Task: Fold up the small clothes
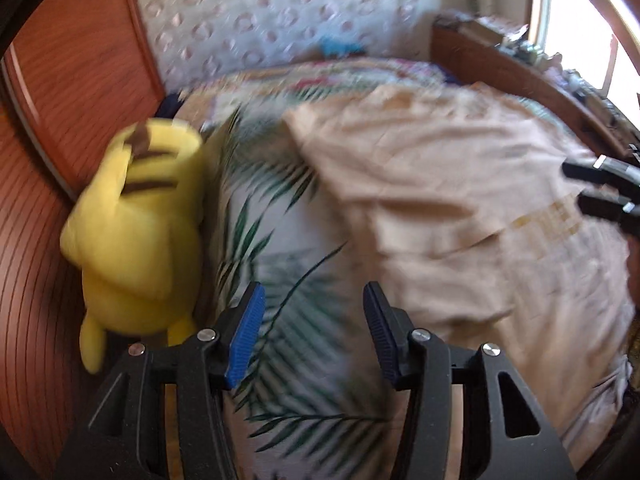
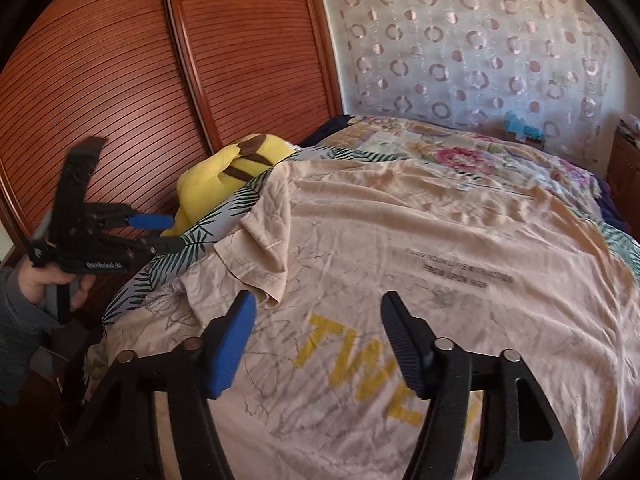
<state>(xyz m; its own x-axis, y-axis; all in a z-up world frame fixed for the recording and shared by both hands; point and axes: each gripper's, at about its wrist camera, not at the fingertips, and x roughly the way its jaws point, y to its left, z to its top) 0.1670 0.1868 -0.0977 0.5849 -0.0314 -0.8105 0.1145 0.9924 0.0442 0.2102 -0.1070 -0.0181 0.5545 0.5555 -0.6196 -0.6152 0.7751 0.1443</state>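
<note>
We see the peach t-shirt (image 2: pixel 420 248) spread on the bed (image 2: pixel 500 152), one sleeve (image 2: pixel 256 236) folded in near the left edge; the rest unfolded. Left gripper (image 1: pixel 312 328) and right gripper (image 2: pixel 320 340) both gape, empty.

Yellow plush toy (image 2: pixel 236 168) crowds shirt's (image 2: pixel 400 260) left edge.
</note>
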